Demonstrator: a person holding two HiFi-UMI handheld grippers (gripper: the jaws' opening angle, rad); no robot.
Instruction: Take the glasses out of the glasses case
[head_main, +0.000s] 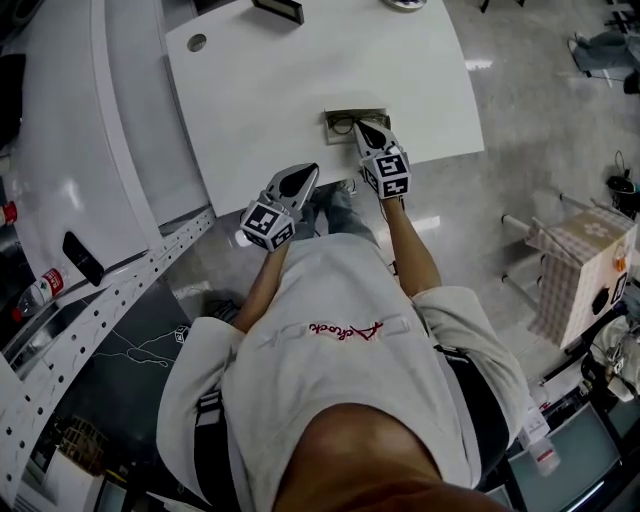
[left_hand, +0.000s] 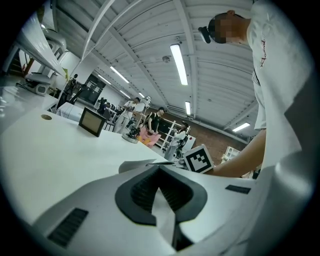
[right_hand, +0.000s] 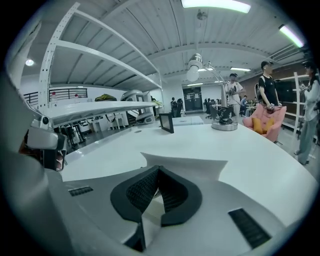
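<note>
White table (head_main: 300, 90) holds the open glasses case (head_main: 352, 113) at its near edge, glasses (head_main: 343, 125) inside. Your right gripper (head_main: 364, 130) sits over it, and your left gripper (head_main: 304, 174) waits near-left. Left gripper view: jaws pressed together, nothing held. Right gripper view: the same. This looks like the approach step; next, part the right jaws around the frame.

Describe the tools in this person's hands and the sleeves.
Both the left gripper and the right gripper are pale grey, with black ribbed pads and a cube of black-and-white square markers. The person's shirt is white, short-sleeved, with red lettering.
</note>
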